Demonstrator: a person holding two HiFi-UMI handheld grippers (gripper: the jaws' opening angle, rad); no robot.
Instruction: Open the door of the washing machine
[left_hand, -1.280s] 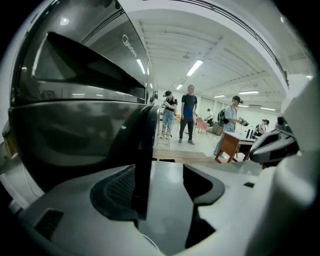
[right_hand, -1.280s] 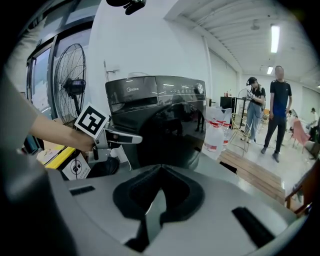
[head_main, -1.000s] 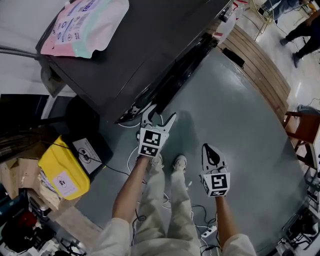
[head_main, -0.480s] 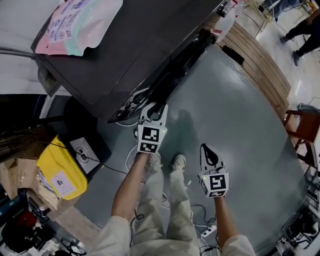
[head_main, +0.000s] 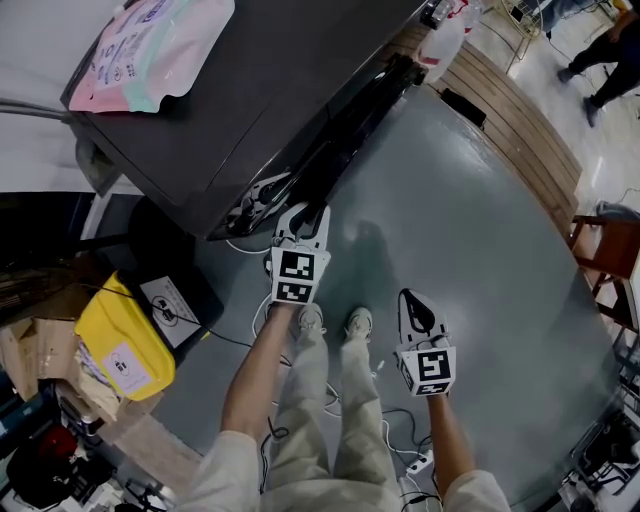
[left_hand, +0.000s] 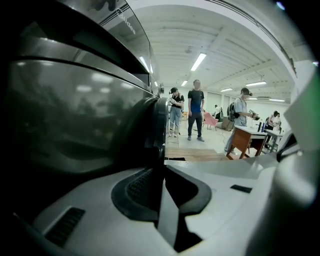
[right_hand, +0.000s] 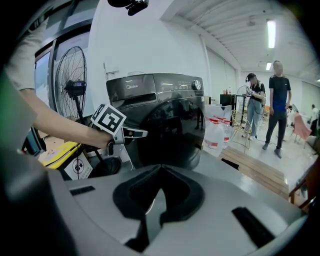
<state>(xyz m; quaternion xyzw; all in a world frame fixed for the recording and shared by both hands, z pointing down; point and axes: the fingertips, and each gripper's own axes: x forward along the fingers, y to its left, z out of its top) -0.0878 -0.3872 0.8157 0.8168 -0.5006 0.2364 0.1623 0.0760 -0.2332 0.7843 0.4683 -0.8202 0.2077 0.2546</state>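
Observation:
The dark washing machine (head_main: 270, 90) fills the upper left of the head view, its round glass door (head_main: 345, 135) facing the grey floor. My left gripper (head_main: 302, 212) reaches the door's left rim low down. In the left gripper view its jaws (left_hand: 161, 175) are closing with the door's black edge (left_hand: 159, 130) between the pads, which press on it. The right gripper view shows the door (right_hand: 172, 135) and the left gripper (right_hand: 139, 133) at its side. My right gripper (head_main: 412, 298) hangs over the floor, apart from the machine, shut on nothing (right_hand: 159, 192).
A pink and green pouch (head_main: 160, 45) lies on the machine's top. A yellow container (head_main: 115, 350) and boxes stand at the left, cables (head_main: 400, 440) behind my feet. A wooden platform (head_main: 520, 120), water bottles (right_hand: 216, 135), a fan (right_hand: 70, 95) and standing people (left_hand: 196, 107) lie beyond.
The left gripper's jaws, spread wide a second ago, have come together on the door's edge. The right gripper has stayed where it was.

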